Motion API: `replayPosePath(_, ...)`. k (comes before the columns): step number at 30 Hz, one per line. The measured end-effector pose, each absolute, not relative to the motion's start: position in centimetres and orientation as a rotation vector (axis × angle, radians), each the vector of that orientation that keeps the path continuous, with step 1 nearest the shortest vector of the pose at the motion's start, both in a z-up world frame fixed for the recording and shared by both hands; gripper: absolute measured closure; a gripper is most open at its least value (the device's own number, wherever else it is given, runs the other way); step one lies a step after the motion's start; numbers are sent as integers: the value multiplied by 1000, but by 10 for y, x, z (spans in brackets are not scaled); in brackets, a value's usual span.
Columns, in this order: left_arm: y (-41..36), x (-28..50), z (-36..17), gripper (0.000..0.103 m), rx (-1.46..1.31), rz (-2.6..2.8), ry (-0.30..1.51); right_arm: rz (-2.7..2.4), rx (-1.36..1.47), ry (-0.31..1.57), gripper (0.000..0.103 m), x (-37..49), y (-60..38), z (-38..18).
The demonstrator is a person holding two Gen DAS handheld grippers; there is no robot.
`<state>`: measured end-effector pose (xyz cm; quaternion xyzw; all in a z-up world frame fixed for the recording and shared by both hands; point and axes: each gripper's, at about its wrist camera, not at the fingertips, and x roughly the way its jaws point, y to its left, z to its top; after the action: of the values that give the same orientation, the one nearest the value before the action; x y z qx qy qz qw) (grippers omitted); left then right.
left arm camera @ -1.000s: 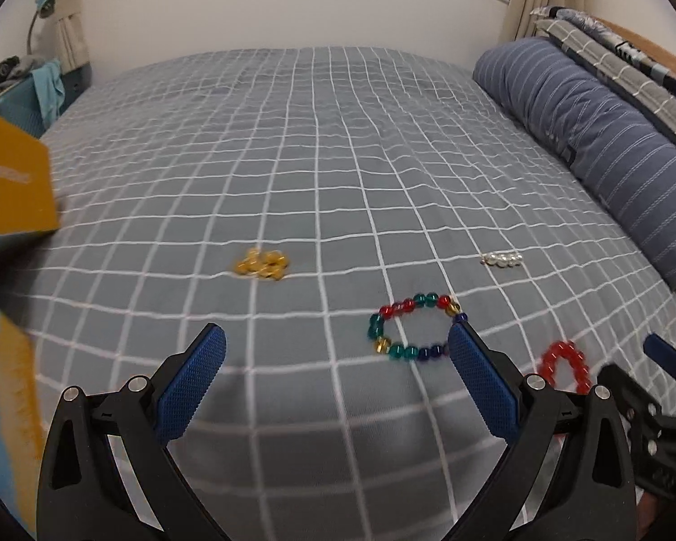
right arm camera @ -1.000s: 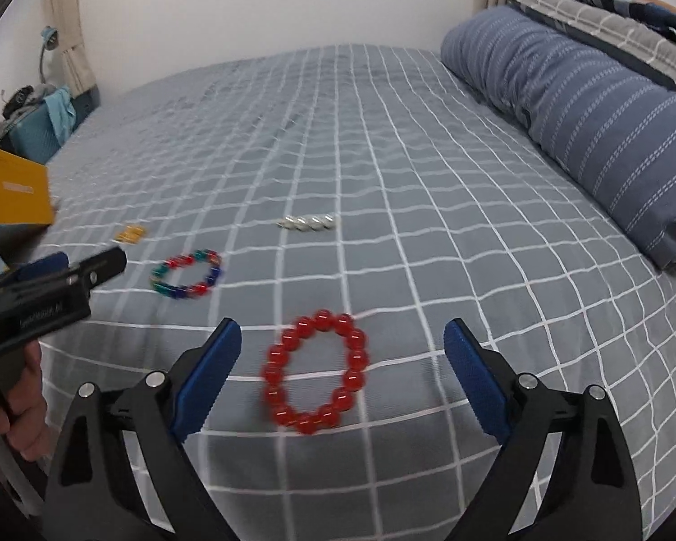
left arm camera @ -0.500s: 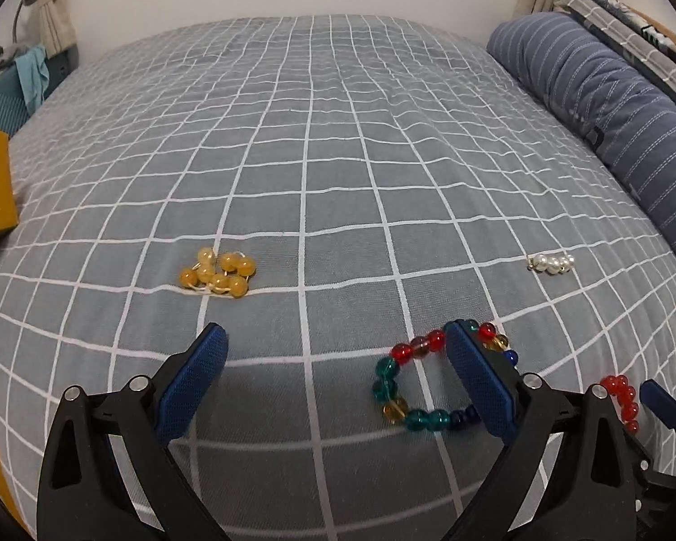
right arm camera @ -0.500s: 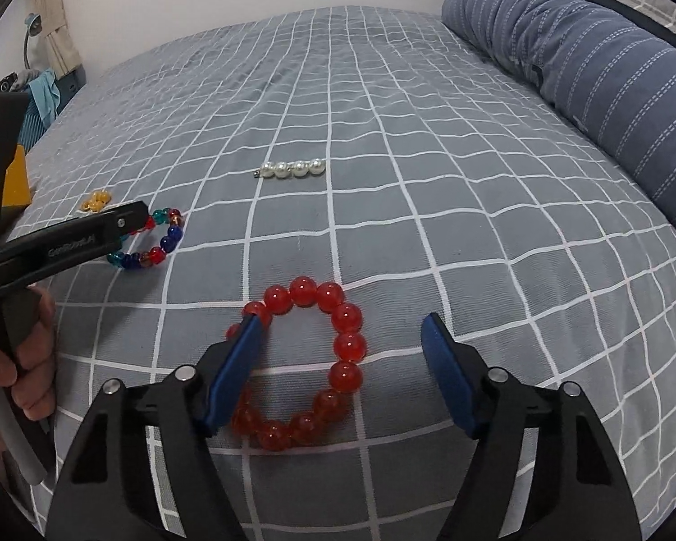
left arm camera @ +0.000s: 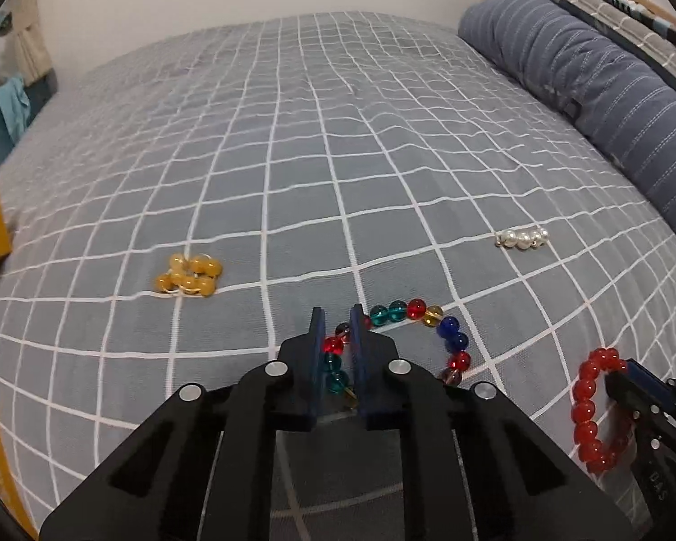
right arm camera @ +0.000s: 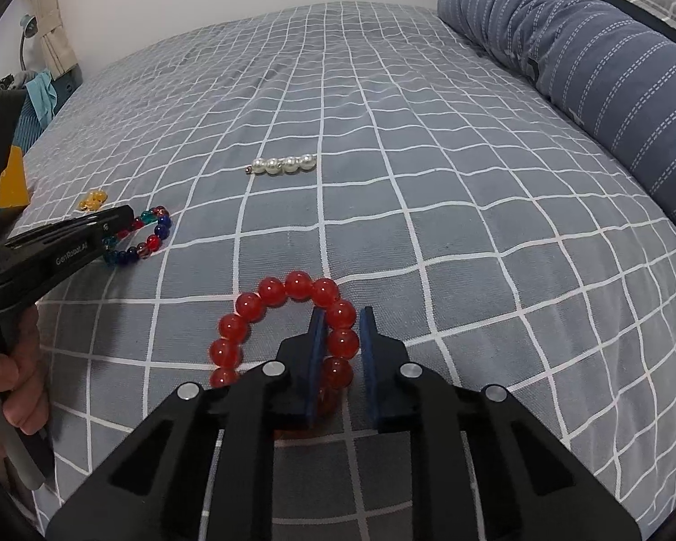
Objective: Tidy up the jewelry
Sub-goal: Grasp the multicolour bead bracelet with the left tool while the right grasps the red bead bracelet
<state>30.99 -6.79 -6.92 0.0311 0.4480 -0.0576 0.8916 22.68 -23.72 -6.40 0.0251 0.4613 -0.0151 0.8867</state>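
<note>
Bed (left arm camera: 293,171), grey check sheet, four pieces.
1. Mixed bracelet (left arm camera: 410,315): my left gripper (left arm camera: 336,329) pinched onto its left side, beads between the fingers.
2. Red bracelet (right arm camera: 266,311): my right gripper (right arm camera: 341,331) closed around its right side.
3. Yellow beads (left arm camera: 187,275), loose, left.
4. Pearl bar (right arm camera: 284,164), farther up, apart.

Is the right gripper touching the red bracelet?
Touching. In the right wrist view, the right gripper has its jaws closed onto the red bracelet, with its beads pinched between them.
</note>
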Motion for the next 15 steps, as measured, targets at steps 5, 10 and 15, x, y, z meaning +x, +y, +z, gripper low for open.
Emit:
replayPosePath(5, -65, 311, -64, 100, 47, -113, 959, -28, 61, 957, 90, 225, -239, -60)
replayPosePath(10, -59, 309, -62, 100, 56, -85, 939, -19, 71, 954, 90, 223, -239, -58)
replayPosePath(15, -48, 309, -69, 82, 26, -46, 937, -19, 73, 956, 90, 223, -240, -61)
